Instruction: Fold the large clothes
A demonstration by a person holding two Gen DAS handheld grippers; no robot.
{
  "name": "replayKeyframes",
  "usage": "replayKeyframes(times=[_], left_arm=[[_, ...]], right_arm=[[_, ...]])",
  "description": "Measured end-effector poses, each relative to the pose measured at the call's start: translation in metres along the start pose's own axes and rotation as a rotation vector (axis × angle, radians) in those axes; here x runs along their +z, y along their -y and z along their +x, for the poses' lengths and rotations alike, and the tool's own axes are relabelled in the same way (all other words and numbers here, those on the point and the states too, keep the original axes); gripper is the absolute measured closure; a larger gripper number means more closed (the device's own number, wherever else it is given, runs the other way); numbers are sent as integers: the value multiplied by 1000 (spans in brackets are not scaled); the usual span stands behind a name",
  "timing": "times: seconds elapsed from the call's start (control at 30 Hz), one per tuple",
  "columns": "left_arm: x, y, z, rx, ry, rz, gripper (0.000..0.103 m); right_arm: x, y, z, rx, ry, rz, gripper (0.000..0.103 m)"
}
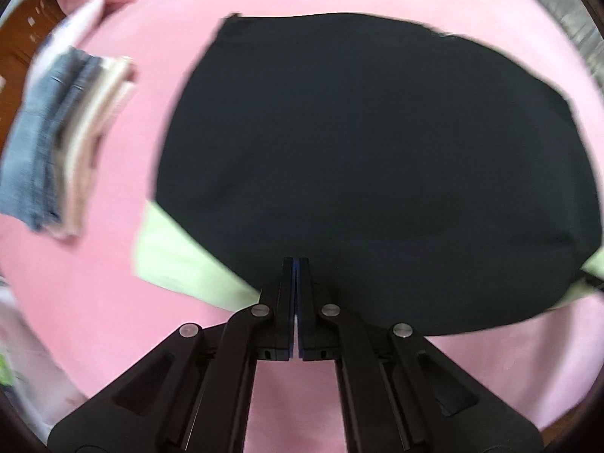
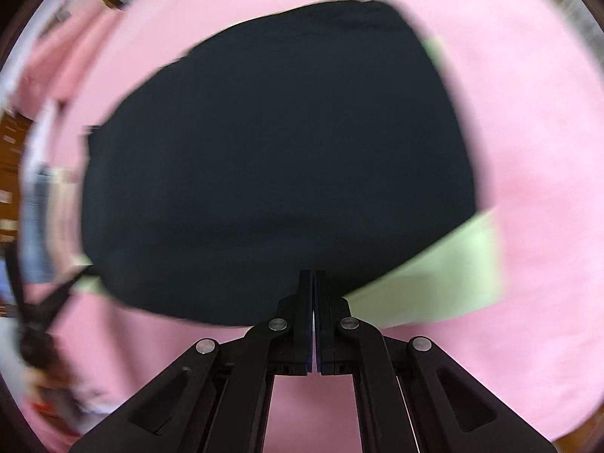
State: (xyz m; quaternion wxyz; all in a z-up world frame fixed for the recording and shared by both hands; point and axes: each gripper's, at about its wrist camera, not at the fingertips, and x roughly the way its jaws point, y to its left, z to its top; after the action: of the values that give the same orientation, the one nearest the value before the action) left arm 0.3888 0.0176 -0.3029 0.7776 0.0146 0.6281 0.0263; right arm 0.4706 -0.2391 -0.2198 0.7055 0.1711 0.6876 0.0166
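Observation:
A large black garment (image 1: 370, 173) lies spread flat on a pink bed sheet (image 1: 98, 294), over a pale green cloth (image 1: 177, 256) whose corners stick out. It also shows in the right wrist view (image 2: 271, 166), with the green cloth (image 2: 445, 275) at its right. My left gripper (image 1: 296, 260) is shut, its tips over the garment's near edge; nothing shows between the fingers. My right gripper (image 2: 313, 272) is shut too, its tips at the garment's near edge. Whether either one pinches the cloth is hidden.
A stack of folded clothes (image 1: 64, 139), denim blue and beige, lies on the sheet to the left of the garment. Brown wooden furniture (image 1: 22, 34) stands beyond the bed's far left edge. The left gripper's arm (image 2: 41, 309) shows at the left of the right wrist view.

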Motion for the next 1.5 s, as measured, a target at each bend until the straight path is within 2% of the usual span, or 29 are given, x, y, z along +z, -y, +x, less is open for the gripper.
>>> replayKeyframes(times=[0.03, 0.1, 0.23, 0.3, 0.37, 0.47, 0.53, 0.57, 0.6, 0.67, 0.7, 0.73, 0.77, 0.8, 0.83, 0.87, 0.9, 0.93, 1.07, 1.1, 1.2, 1.33, 1.37, 1.47, 1.5], left_arm=[[0, 9, -3, -55, 6, -6, 103], [1, 29, -7, -107, 22, -23, 103], [19, 59, 15, -270, -33, -24, 103], [33, 65, 27, -287, -14, -21, 103], [51, 71, 33, -276, 29, 4, 103], [82, 73, 42, -312, 99, -7, 103], [108, 62, 52, -336, 130, -37, 103], [116, 59, 54, -342, 142, -48, 103], [125, 54, 55, -337, 156, -51, 103], [140, 43, 52, -300, 237, -74, 103], [147, 36, 52, -249, 270, -80, 103], [154, 27, 56, -232, 288, -81, 103], [159, 22, 58, -247, 286, -81, 103], [165, 14, 61, -275, 276, -85, 103], [168, 10, 61, -258, 280, -84, 103], [171, 4, 59, -174, 299, -78, 103], [174, -4, 59, -63, 316, -74, 103], [176, -17, 61, 18, 316, -90, 103], [180, -81, 84, 104, 227, -191, 103], [181, -95, 85, 133, 216, -202, 103], [176, -131, 69, 51, 188, -304, 103], [162, -136, 40, 72, 222, -309, 103], [150, -143, 32, 66, 226, -316, 103], [106, -133, 14, 14, 208, -363, 102], [92, -128, 9, -2, 193, -379, 102]], right_arm=[[-2, -9, 2, 71, -25, 3, 103], [-6, -28, 7, 186, -54, -11, 103], [-4, -55, 31, 392, -83, -40, 103], [2, -63, 50, 442, -67, -47, 103], [14, -68, 62, 458, -19, -65, 103], [60, -63, 71, 484, 56, -40, 103], [92, -61, 68, 459, 145, -38, 103], [108, -60, 64, 418, 191, -52, 103], [128, -39, 74, 398, 211, -63, 103], [154, -28, 65, 367, 267, -60, 103], [167, -16, 60, 363, 294, -42, 103], [175, -4, 57, 355, 302, -30, 103], [184, 5, 59, 340, 307, -23, 103], [191, 20, 51, 273, 327, -21, 103], [196, 32, 45, 236, 347, -30, 103], [199, 45, 38, 204, 365, -38, 103], [203, 62, 29, 116, 390, -48, 103], [204, 78, 21, 66, 403, -54, 103], [202, 143, -7, -94, 403, -22, 103], [201, 155, -14, -102, 405, -18, 103], [196, 175, -29, -145, 363, -15, 103], [204, 186, -60, -85, 329, 53, 103], [204, 172, -61, -65, 332, 68, 103], [201, 140, -72, -21, 351, 93, 103], [200, 126, -78, 24, 351, 84, 103]])
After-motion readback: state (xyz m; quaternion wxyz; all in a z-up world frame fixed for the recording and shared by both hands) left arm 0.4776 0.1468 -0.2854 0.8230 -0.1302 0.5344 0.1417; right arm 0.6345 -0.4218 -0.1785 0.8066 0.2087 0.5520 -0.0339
